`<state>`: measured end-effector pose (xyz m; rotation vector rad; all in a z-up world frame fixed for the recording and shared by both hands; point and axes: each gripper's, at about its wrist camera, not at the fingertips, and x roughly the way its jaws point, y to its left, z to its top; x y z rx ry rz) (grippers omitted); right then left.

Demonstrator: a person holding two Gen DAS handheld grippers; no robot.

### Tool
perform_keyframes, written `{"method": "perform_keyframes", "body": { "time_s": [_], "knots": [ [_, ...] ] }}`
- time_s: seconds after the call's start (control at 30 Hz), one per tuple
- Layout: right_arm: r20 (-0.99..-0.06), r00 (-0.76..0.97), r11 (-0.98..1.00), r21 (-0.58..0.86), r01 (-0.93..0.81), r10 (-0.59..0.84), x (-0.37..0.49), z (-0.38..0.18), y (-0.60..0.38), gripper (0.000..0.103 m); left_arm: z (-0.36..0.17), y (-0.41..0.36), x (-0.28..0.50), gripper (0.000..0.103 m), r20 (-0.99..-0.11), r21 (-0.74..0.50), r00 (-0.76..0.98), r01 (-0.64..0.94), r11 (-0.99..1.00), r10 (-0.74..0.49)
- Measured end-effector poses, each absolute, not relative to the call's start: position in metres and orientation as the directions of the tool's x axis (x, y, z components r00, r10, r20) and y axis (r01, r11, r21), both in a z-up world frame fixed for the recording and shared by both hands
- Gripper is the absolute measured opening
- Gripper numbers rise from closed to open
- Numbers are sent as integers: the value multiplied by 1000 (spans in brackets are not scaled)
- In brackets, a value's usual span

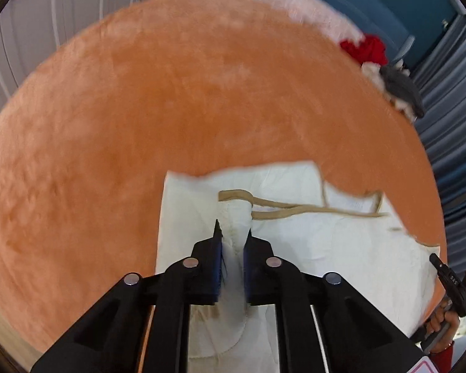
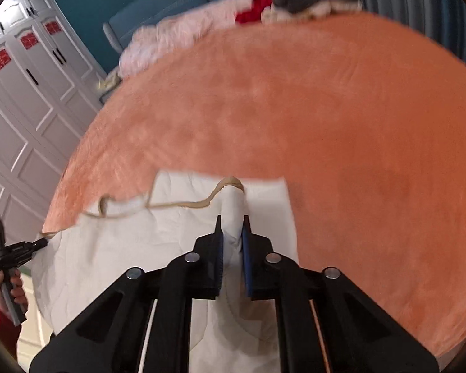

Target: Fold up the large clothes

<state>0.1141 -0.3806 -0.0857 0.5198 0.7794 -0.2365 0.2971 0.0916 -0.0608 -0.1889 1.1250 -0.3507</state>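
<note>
Both the left gripper (image 1: pixel 233 233) and right gripper (image 2: pixel 232 222) are pinching folds of the white garment (image 1: pixel 326 248) (tan-trimmed) on the orange blanket (image 1: pixel 171 108).

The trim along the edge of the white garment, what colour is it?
Tan, or beige, trim on the white garment; it shows best in the left wrist view.

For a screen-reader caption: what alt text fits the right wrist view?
The right claw pinches a raised fold of a white garment with tan trim, lying on an orange plush cover. At far left, a hand holds the other claw.
</note>
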Motion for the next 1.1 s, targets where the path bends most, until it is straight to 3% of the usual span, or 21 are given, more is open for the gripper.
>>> {"method": "perform_keyframes", "body": {
  "time_s": [0.17,0.47,0.6,0.87,0.93,1.0,1.1],
  "knots": [
    [-653,752,860,329,390,-91,128,-55,-385,7,-29,90,310,7,-790,-323,490,178,930,-368],
    [-781,613,840,250,481,-119,169,-128,-395,8,-103,72,346,9,-875,-232,414,96,968,-251],
    [-794,597,828,258,497,-111,169,-150,-398,12,-131,74,345,14,-879,-221,411,101,970,-243],
    [-787,606,831,254,494,-120,166,-161,-396,18,-138,71,339,21,-857,-172,472,116,978,-207],
    [-788,602,823,256,506,-125,164,-154,-397,26,-125,77,338,32,-863,-153,473,87,984,-176],
    [-768,617,806,249,537,-173,150,-134,-400,36,-109,86,335,52,-859,-134,492,52,990,-142],
    [-717,664,810,251,530,-212,132,-106,-396,37,-66,104,318,57,-805,-100,587,14,995,-89]
  ]
}}
